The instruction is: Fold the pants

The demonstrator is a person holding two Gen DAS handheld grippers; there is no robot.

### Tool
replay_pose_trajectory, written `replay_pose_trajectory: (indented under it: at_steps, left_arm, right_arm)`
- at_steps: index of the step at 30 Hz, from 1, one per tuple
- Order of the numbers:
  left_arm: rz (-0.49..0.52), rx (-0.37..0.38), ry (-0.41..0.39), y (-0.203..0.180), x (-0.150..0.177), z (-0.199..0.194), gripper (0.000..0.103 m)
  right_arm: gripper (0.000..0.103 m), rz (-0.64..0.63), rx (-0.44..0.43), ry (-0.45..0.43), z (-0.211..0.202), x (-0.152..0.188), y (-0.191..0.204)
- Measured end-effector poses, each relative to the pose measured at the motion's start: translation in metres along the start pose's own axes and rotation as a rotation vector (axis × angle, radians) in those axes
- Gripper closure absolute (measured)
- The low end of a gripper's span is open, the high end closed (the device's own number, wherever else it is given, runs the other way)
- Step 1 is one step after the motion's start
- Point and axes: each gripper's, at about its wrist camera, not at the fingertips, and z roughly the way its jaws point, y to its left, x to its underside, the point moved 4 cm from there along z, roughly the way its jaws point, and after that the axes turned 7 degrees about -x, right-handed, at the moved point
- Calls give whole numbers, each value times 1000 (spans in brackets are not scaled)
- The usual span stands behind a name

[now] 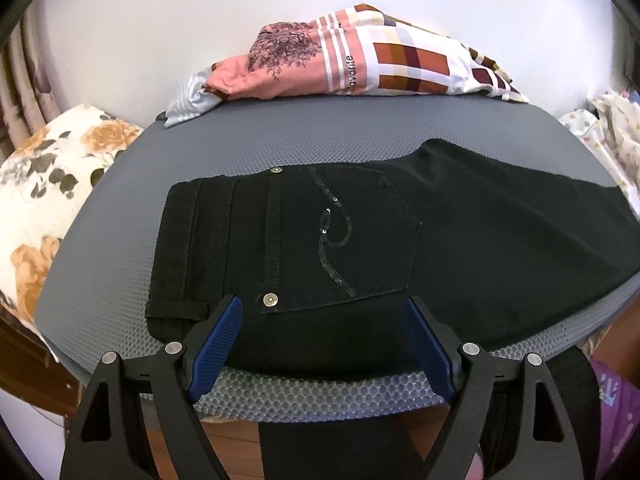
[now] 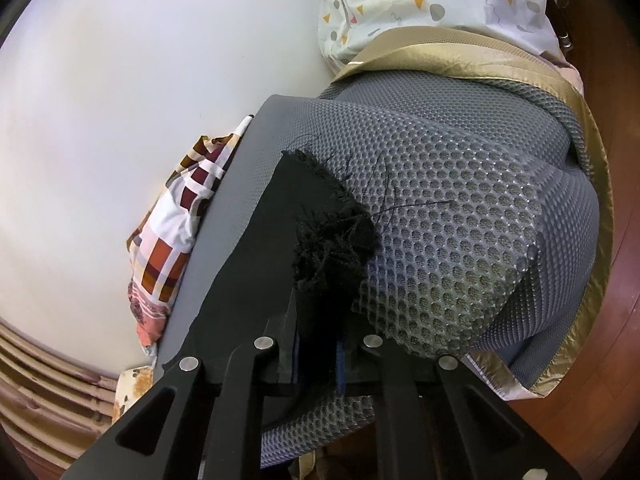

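Black jeans [image 1: 360, 240] lie flat on a grey mesh mat [image 1: 248, 148], waistband at the left, a sequined back pocket up, legs running off to the right. My left gripper [image 1: 320, 328] is open, its blue pads [image 1: 218, 340] on either side of the near edge of the jeans below the pocket. In the right wrist view my right gripper [image 2: 316, 354] is shut on the jeans' frayed leg hem [image 2: 332, 244], which bunches up just beyond the fingertips over the mat [image 2: 460, 240].
A folded pile of pink and checked clothes [image 1: 352, 64] lies at the mat's far edge against a white wall. A floral pillow [image 1: 44, 184] is at the left. Patterned white bedding [image 2: 432, 4] is beyond the mat's right end.
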Motion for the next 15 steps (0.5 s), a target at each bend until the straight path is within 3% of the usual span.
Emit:
replay_pose_trajectory:
  at_steps: [7, 15]
  left_arm:
    - [35, -35, 3, -5, 1, 2, 21]
    - [50, -66, 10, -4, 3, 5, 21]
  right_arm:
    - [91, 87, -60, -6, 1, 0, -9]
    - [91, -21, 28, 8, 3, 1, 7]
